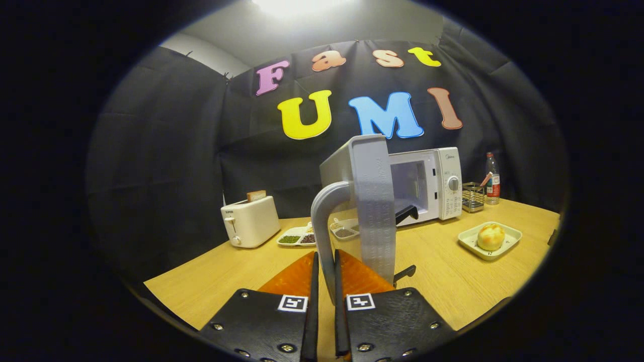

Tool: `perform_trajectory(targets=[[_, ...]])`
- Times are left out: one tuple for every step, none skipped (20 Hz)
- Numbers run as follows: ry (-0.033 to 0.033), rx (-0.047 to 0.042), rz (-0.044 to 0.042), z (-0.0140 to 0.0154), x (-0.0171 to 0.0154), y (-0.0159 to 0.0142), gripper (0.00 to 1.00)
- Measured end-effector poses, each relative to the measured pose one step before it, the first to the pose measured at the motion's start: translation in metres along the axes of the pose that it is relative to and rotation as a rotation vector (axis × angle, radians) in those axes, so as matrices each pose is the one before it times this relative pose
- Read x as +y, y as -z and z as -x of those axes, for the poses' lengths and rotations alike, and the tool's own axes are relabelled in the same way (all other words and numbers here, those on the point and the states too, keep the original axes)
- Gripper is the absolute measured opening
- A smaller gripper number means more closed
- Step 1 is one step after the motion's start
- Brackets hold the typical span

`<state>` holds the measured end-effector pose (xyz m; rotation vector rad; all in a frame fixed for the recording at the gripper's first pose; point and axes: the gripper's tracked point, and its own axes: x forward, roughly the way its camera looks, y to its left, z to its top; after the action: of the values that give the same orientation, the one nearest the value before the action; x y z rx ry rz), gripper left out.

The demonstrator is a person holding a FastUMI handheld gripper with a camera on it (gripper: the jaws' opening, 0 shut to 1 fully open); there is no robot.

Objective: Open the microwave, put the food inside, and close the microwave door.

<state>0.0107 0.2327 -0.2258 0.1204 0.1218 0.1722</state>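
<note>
The tool (325, 281) is clenched on the microwave door's handle (327, 221), with the door (370, 201) swung wide, so the opening step looks nearly done. Next it must release and reach for the bun (491, 236), on its tray (473, 244) right of the microwave (432, 183). The open door stands between. A toaster (250, 221) sits left on the counter (443, 281).

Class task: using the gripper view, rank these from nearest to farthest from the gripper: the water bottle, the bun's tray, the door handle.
1. Door handle, between the gripper's fingers.
2. Bun's tray, ahead on the right.
3. Water bottle, far right, beyond the microwave.
</note>
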Motion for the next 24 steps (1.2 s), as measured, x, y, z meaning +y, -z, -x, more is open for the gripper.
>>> perform_trajectory(targets=[[-0.03106,-0.00470,0.00047,0.00489,0.01469,0.00309,0.14],[-0.02313,-0.00124,0.00966,0.00266,0.01100,0.00341,0.14],[-0.02690,-0.00356,0.00785,0.00213,0.00697,0.00142,0.14],[-0.01238,0.00509,0.00475,-0.00092,0.00376,0.00127,0.13],[0.00153,0.00903,0.00021,0.00072,-0.00200,0.00121,0.13],[-0.01862,0.00874,-0.00671,0.00252,0.00115,-0.00035,0.13],[-0.01724,0.00323,-0.00926,0.00414,0.00428,-0.00252,0.14],[-0.01736,-0.00450,-0.00286,0.00676,0.00249,-0.00401,0.14],[-0.01307,-0.01369,0.00137,0.00927,-0.00099,-0.00721,0.14],[-0.00808,-0.02252,-0.00449,0.00949,-0.00332,-0.01198,0.14],[-0.00556,-0.02000,-0.01472,0.00808,-0.00678,-0.01077,0.14],[-0.00408,-0.01409,-0.01293,0.00488,-0.00874,-0.01313,0.14],[0.00528,0.00337,-0.00344,0.00206,-0.01350,-0.00959,0.14],[0.01490,0.01284,0.00695,0.00068,-0.01787,-0.00776,0.14],[0.01878,0.01774,0.01720,-0.00027,-0.02104,-0.00511,0.14],[0.01886,0.00326,0.02132,-0.00126,-0.02052,-0.00530,0.14],[0.02256,0.00593,0.02978,-0.00189,-0.02152,-0.00359,0.15],[0.03688,0.02064,0.03852,-0.00182,-0.02238,0.00227,0.36],[0.05076,0.02491,0.03456,-0.00254,-0.02519,0.00664,0.47],[0.05633,0.02468,0.03044,-0.00390,-0.02445,0.00726,0.63],[0.05268,0.03174,0.02676,-0.00518,-0.02053,0.00993,0.70],[0.04997,0.02536,0.02040,-0.00567,-0.01985,0.00828,0.83],[0.05812,0.02033,0.01633,-0.00632,-0.01910,0.00743,0.87],[0.06048,0.02003,0.01519,-0.00788,-0.02035,0.00707,0.90]])
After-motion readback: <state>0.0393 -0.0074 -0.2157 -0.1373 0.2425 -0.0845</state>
